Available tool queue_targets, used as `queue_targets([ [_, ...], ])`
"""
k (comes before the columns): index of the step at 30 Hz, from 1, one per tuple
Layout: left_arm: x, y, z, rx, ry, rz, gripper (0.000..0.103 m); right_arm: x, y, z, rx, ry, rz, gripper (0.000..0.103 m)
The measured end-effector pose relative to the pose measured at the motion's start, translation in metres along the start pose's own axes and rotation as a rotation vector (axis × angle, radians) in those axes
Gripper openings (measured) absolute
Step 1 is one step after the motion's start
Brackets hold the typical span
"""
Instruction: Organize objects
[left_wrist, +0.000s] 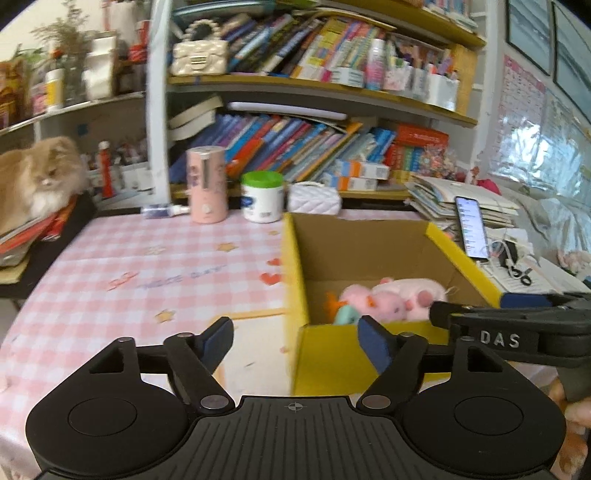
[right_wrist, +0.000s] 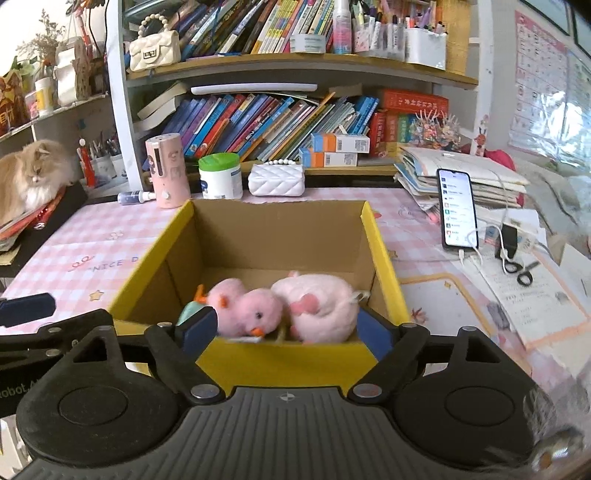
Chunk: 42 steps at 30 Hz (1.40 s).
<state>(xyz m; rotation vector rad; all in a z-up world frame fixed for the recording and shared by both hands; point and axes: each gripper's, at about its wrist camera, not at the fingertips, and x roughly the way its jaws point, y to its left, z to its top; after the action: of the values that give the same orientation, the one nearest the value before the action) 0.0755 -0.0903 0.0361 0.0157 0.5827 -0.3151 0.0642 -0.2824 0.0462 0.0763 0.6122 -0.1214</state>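
A yellow-edged cardboard box (right_wrist: 380, 251) stands open on the pink checked tablecloth (right_wrist: 92, 236). Inside it, near the front wall, lie a pink chick plush (right_wrist: 243, 306), a rounder pink plush (right_wrist: 317, 302) and a small teal toy (right_wrist: 188, 310). My right gripper (right_wrist: 287, 325) is open, its blue pads hanging over the box's near edge and apart from the plushes. My left gripper (left_wrist: 295, 332) is open and empty at the near left corner of the box (left_wrist: 295, 258), where the plushes (left_wrist: 384, 299) also show. A finger (left_wrist: 480, 317) of the right gripper reaches in from the right.
A cat (right_wrist: 29, 173) lies on books at the far left. Behind the box stand a pink bottle (right_wrist: 168, 170), a green-lidded white jar (right_wrist: 220, 177) and a white quilted purse (right_wrist: 276, 179). To the right are a propped phone (right_wrist: 457, 210), scissors (right_wrist: 521, 271), cables and paper stacks.
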Motion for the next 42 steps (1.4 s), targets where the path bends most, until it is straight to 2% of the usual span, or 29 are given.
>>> queue_targets([
  [3, -0.013, 0.017, -0.008, -0.047, 0.019, 0.034, 0.081, -0.012, 0.017, -0.01, 0.01, 0.005, -0.014, 0.089],
  [5, -0.021, 0.025, -0.013, -0.053, 0.024, 0.054, 0.084, -0.019, 0.03, -0.017, 0.007, 0.01, -0.038, 0.098],
  [11, -0.044, 0.041, -0.028, -0.028, 0.013, 0.093, 0.091, -0.038, 0.058, -0.035, 0.019, 0.021, -0.066, 0.103],
  [14, -0.055, 0.047, -0.035, -0.021, 0.003, 0.108, 0.096, -0.045, 0.071, -0.042, 0.009, 0.021, -0.078, 0.103],
  [20, -0.068, 0.06, -0.046, -0.02, 0.008, 0.128, 0.1, -0.057, 0.093, -0.056, -0.008, 0.036, -0.09, 0.103],
  [25, -0.077, 0.071, -0.054, -0.035, 0.021, 0.134, 0.101, -0.062, 0.106, -0.069, 0.005, 0.059, -0.097, 0.103],
  [42, -0.08, 0.081, -0.069, -0.021, 0.077, 0.221, 0.101, -0.067, 0.126, -0.09, 0.013, 0.116, -0.106, 0.103],
])
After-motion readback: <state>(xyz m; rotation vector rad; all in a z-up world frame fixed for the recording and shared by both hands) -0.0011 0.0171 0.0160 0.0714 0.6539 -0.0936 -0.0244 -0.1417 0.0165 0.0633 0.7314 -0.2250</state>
